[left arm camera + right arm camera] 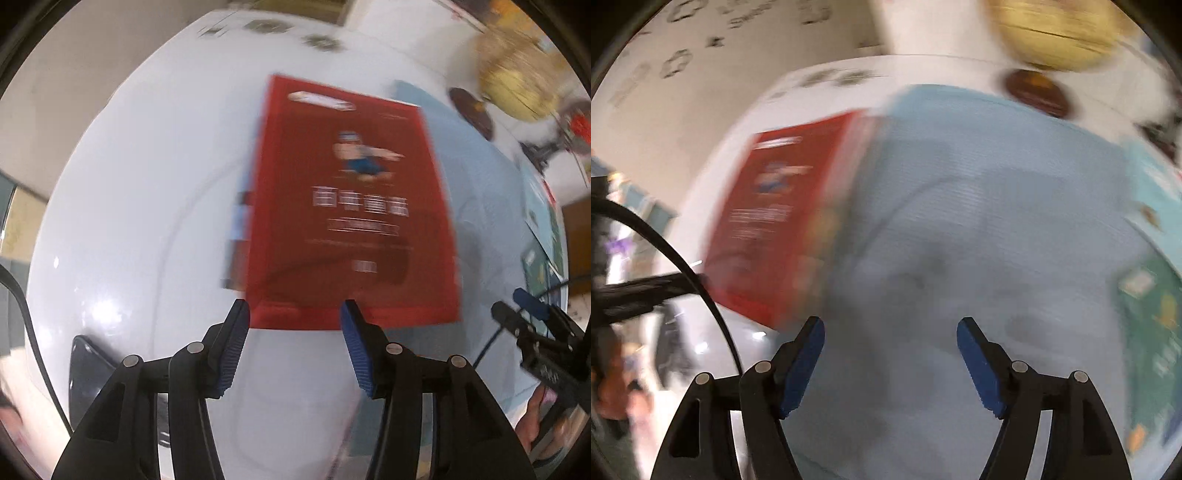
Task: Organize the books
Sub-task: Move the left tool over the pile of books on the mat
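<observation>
Here, both claws, left claw (293, 314) and right claw (890, 332), hang open and empty above the white tabletop (147, 221), where the red book (351, 206) lies flat beside a pale blue book (979, 221); approaching squarely would likely help.

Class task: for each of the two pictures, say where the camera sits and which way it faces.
Left wrist: on the left gripper, looking steeply down at a red book on the white table; its open fingers and the right gripper show.
Right wrist: on the right gripper, looking down at a light blue mat; its open fingers show.
Shared: red book, table, mat.
</observation>
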The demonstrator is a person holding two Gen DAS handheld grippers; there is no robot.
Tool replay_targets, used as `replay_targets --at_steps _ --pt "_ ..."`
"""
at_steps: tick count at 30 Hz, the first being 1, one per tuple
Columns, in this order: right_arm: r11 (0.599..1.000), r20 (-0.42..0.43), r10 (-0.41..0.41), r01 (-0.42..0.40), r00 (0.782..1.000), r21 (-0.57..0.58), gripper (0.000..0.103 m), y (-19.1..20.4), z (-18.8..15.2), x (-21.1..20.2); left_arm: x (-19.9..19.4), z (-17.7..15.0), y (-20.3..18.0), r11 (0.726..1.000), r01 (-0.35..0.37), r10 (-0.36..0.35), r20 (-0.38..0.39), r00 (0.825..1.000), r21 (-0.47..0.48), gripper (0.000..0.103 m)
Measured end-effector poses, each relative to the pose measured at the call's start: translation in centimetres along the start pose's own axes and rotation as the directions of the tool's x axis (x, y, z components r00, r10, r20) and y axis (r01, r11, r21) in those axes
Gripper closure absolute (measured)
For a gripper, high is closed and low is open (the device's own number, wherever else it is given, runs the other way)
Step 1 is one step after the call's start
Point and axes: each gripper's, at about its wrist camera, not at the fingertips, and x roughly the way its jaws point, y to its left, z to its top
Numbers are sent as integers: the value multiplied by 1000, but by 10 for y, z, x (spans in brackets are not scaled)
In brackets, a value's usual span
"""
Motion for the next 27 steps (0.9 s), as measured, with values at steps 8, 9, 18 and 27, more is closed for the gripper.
replay_targets --at_steps 8,9,18,27 --pt "933 60 -297 277 953 229 31 -140 -36 -65 -12 -2 -135 963 184 -193 27 981 198 54" --pt "917 79 -341 313 937 249 30 -156 -40 -75 -12 -1 -152 956 194 -204 24 979 222 54" --pt "893 129 -339 276 932 355 29 -272 -30 -114 -4 33 -317 887 204 -245 49 968 414 54" --pt "895 162 -77 -4 984 446 21 -336 14 -73 72 91 -408 898 162 -204 62 977 408 54"
